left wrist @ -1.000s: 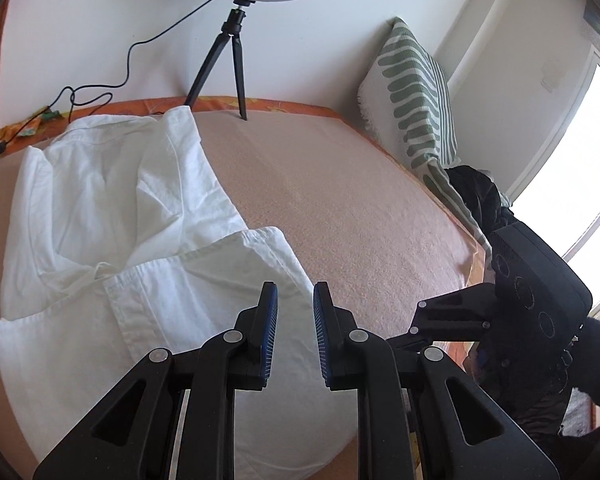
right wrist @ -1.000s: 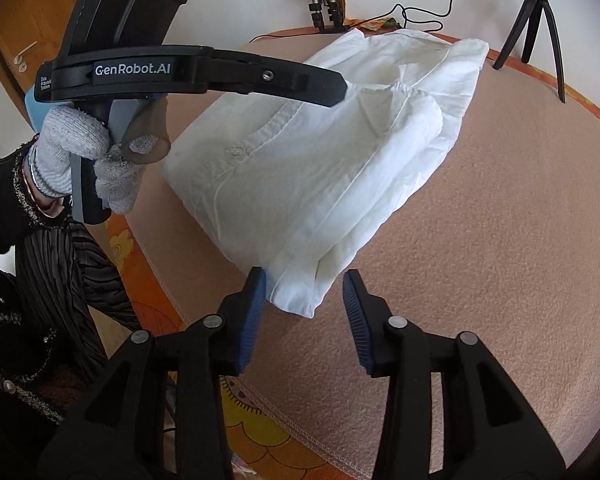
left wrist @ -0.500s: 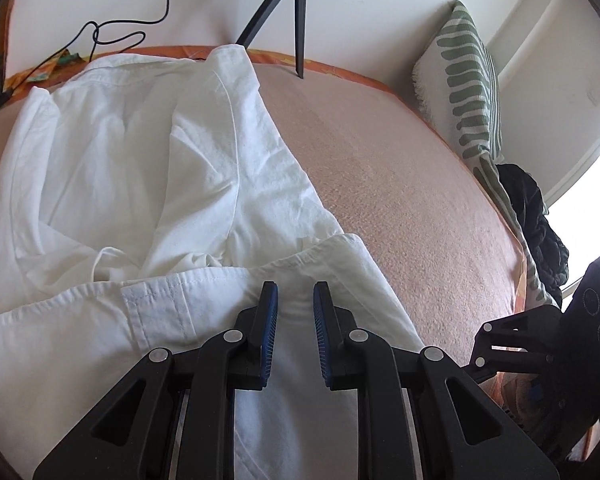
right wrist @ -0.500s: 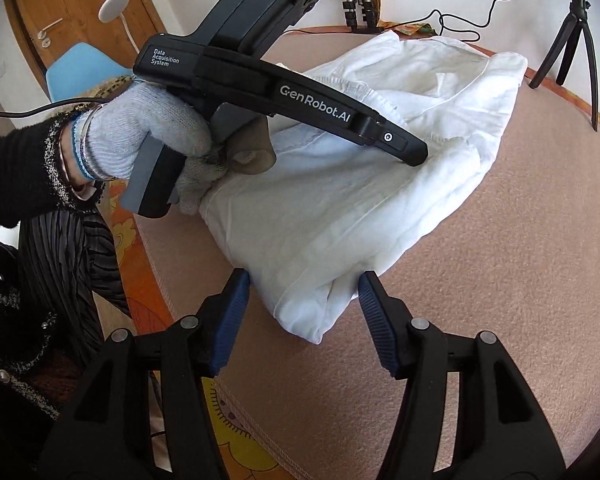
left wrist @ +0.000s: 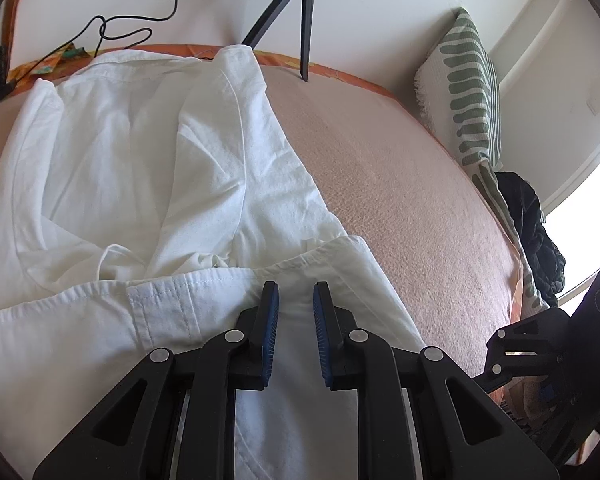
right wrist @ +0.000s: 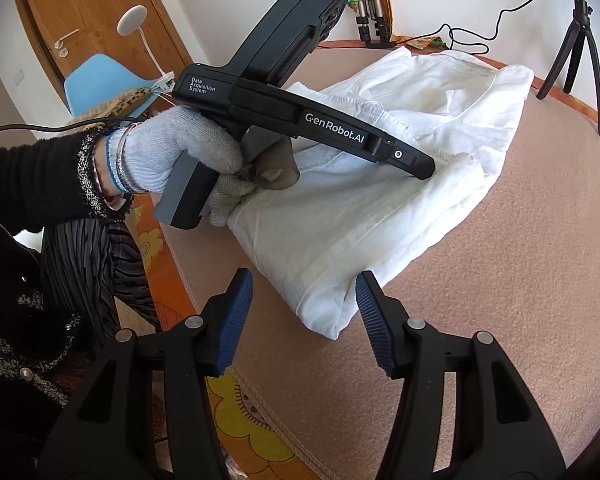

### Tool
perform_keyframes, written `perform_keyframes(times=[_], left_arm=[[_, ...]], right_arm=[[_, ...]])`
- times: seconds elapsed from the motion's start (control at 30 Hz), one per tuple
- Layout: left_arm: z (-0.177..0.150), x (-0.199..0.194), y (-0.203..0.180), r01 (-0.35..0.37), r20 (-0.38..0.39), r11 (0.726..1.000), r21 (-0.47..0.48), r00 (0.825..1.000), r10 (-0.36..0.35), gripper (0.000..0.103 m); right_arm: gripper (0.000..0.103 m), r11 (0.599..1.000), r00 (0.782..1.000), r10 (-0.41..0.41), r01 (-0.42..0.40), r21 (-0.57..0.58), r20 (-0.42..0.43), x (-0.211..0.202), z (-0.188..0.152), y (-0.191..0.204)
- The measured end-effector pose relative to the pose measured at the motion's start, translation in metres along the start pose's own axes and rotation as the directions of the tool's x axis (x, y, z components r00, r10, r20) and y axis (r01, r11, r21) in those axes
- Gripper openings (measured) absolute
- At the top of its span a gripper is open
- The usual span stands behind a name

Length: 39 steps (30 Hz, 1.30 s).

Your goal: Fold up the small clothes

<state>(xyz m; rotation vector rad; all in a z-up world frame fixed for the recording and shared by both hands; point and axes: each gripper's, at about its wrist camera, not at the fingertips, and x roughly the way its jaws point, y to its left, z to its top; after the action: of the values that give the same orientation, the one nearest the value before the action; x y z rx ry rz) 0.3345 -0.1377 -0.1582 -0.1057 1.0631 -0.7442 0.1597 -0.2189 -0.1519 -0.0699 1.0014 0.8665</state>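
Observation:
A white shirt (left wrist: 148, 184) lies partly folded on the pink blanket (left wrist: 400, 200); it also shows in the right wrist view (right wrist: 380, 200). My left gripper (left wrist: 294, 300) hovers low over the folded upper layer, its blue pads a narrow gap apart with nothing between them. In the right wrist view its tip (right wrist: 416, 164) rests on the shirt's middle. My right gripper (right wrist: 304, 292) is wide open, its pads on either side of the shirt's near corner (right wrist: 328, 316).
A tripod (left wrist: 296, 12) and a cable (left wrist: 132, 28) stand at the far edge. A striped pillow (left wrist: 468, 92) and dark clothing (left wrist: 532, 216) lie on the right. The blanket's edge with an orange patterned sheet (right wrist: 236, 404) is near, and a blue chair (right wrist: 100, 84) stands beyond it.
My left gripper moved forward and down over the shirt. My right gripper opened wider and came closer around the shirt's near corner.

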Motion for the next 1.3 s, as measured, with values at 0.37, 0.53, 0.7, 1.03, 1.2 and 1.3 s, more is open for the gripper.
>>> perform_keyframes(times=[0.37,0.53,0.7,1.03,1.2,1.3], left_arm=[[0.000,0.000,0.000,-0.003,-0.001,1.000,0.004,1.000,0.003,0.016],[0.001,0.001,-0.001,-0.008,0.001,1.000,0.009,1.000,0.008,0.016],[0.002,0.002,-0.002,-0.007,0.001,1.000,0.010,1.000,0.007,0.016],[0.001,0.004,-0.004,-0.017,0.009,1.000,0.025,1.000,0.017,0.016],[0.003,-0.012,-0.008,-0.027,0.036,0.999,0.025,0.999,0.026,0.016],[0.005,-0.039,-0.008,-0.028,0.095,0.999,0.031,0.995,0.025,0.016]], right_arm=[[0.057,0.997,0.997,0.066,-0.067,0.040,0.029,0.012,0.005,-0.005],[0.041,0.990,0.996,0.093,-0.093,0.108,0.004,0.017,-0.004,-0.019],[0.031,0.975,0.988,0.152,-0.155,0.160,0.027,0.007,-0.009,-0.024],[0.009,0.973,0.997,0.083,-0.081,0.215,0.000,0.001,-0.026,-0.023],[0.007,0.974,0.997,0.042,-0.028,0.224,-0.059,-0.013,-0.036,-0.018],[0.007,0.977,0.999,-0.022,0.016,0.212,0.024,-0.043,-0.030,-0.011]])
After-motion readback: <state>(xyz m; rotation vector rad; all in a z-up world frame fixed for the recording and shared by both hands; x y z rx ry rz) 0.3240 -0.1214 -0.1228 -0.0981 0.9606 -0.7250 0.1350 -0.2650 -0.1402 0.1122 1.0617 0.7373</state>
